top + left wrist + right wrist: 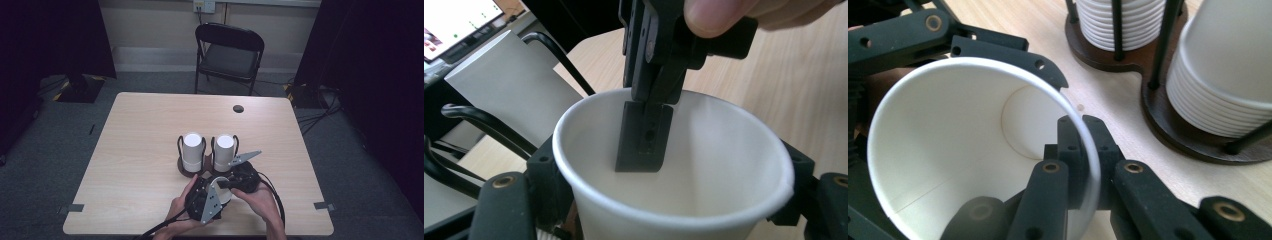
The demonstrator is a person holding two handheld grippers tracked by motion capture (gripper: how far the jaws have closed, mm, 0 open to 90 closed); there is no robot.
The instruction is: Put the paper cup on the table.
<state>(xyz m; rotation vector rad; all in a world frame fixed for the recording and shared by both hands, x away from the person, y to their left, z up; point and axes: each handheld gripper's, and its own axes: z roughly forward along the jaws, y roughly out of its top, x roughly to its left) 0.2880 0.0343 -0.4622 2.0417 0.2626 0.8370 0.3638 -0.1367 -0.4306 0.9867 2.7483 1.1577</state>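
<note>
At the near edge of the desk [150, 130], just in front of the two wire holders, a single white paper cup [704, 165] lay between both grippers. The right gripper [1083, 165] had its fingers clenched on the cup's rim, one finger inside the mouth and one outside, so the thin wall was pinched between them. The left gripper [210, 200] had its fingers on either side of the cup's body; they appeared to rest against the wall, though how firmly they pressed could not be told.

Behind the cup, two stacks of cups [192, 150] stood upside down in a dark wooden stand [1168, 120] with black wire uprights, close beside each other. A folding chair [229, 55] stood well beyond the far side of the desk.

The cup looked very light and thin-walled, so it would likely bend or crease under a hard squeeze, most easily mid-wall. Its rolled rim seemed the stiffest part and the safer place to grip, as the right fingers did. The smooth paper and tapered shape could let it slip upward out of a side grip, so a gentle, even hold low around the body would probably suit it best.
</note>
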